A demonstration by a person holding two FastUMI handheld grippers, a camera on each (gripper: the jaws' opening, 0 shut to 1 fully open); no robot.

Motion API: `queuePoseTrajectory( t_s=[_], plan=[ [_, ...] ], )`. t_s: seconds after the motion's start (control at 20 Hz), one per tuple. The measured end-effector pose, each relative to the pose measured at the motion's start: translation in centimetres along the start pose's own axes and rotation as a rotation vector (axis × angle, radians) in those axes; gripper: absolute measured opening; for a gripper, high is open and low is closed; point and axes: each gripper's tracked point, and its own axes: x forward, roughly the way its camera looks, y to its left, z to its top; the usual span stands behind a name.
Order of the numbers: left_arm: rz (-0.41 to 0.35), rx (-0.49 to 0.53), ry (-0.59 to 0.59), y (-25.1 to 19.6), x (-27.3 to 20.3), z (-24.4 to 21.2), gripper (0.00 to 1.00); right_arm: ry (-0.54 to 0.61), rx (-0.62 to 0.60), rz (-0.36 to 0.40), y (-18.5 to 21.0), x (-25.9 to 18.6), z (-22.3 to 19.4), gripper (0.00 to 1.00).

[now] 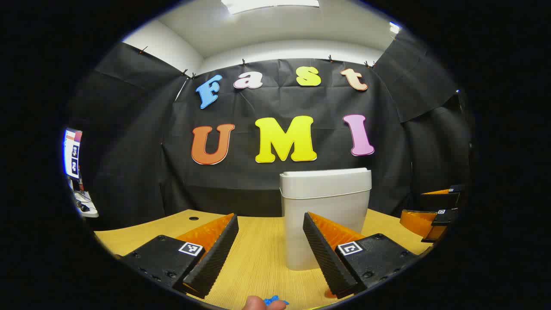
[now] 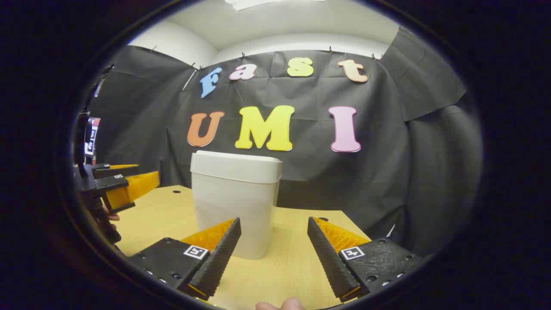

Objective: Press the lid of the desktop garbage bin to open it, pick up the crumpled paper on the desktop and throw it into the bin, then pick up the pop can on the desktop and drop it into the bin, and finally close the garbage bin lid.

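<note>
While the lid (image 1: 326, 176) of the garbage bin (image 1: 325, 215) sits flat and closed, both tools hang back from it with nothing in hand, which I judge to be the stance before the opening press.

In the left gripper view, the left gripper (image 1: 270, 252) has its fingers spread wide and empty; the bin stands ahead of them on the wooden desktop (image 1: 258, 258), leaning toward the right finger, whose tip overlaps its lower wall. Contact cannot be confirmed; it looks apart.

In the right gripper view, the right gripper (image 2: 273, 254) is likewise wide open and grasps nothing; the bin rises beyond its left finger, with bare desktop between the two fingers. Each tool also appears at the far edge of the other's view, beside the bin.

The lid lies above both finger pairs, so a press would call for a raised approach.

Crumpled paper and pop can: not located. A small blue item (image 1: 272, 301) and a fingertip (image 1: 257, 303) are cut off at the bottom edge, unidentifiable.
</note>
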Motion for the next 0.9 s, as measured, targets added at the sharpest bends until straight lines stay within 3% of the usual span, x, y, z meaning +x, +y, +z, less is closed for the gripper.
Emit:
queuePoseTrajectory(
  t_s=[0.4,0.9],
  plan=[
    [0.054,0.015,-0.019,0.2,-1.9,0.4,0.97,-0.025,0.024,0.084,0.6,0.1,0.5,0.95],
    [0.056,0.015,-0.029,1.7,-4.1,1.8,0.97,-0.031,0.009,0.085,1.9,-1.6,1.8,0.95]
  ],
)
